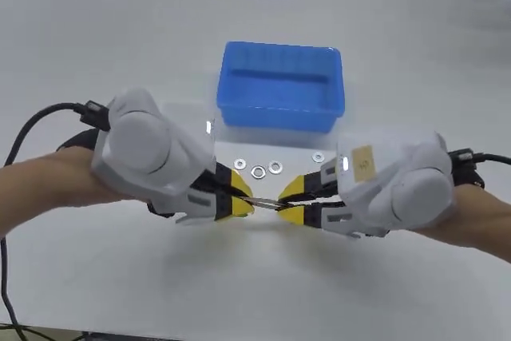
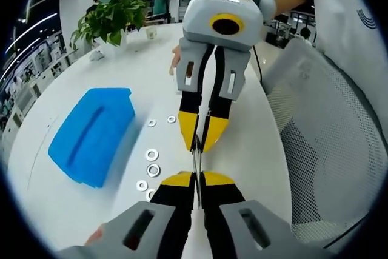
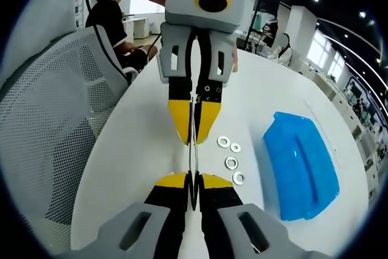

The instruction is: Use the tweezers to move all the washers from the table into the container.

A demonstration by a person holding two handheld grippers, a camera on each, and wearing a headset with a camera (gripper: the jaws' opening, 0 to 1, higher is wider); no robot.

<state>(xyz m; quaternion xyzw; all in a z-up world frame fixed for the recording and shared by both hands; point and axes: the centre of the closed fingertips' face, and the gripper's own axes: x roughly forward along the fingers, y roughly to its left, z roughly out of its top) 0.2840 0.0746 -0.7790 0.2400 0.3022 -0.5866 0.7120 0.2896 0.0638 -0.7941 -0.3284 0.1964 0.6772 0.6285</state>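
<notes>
Metal tweezers (image 1: 267,203) are bridging the left gripper (image 1: 239,202) and right gripper (image 1: 294,201), both clenching an end, with washers (image 1: 258,171) lying just beyond toward the table's (image 1: 399,53) far edge.

White desk (image 1: 399,53): smooth, faint sheen. Blue container (image 1: 279,111): glossy plastic. The washers (image 1: 258,172): bright metal. The tweezers (image 3: 193,153): thin polished metal. Shells of left hand-held gripper (image 1: 239,206) and right hand-held gripper (image 1: 292,201): smooth pale-grey plastic.
</notes>
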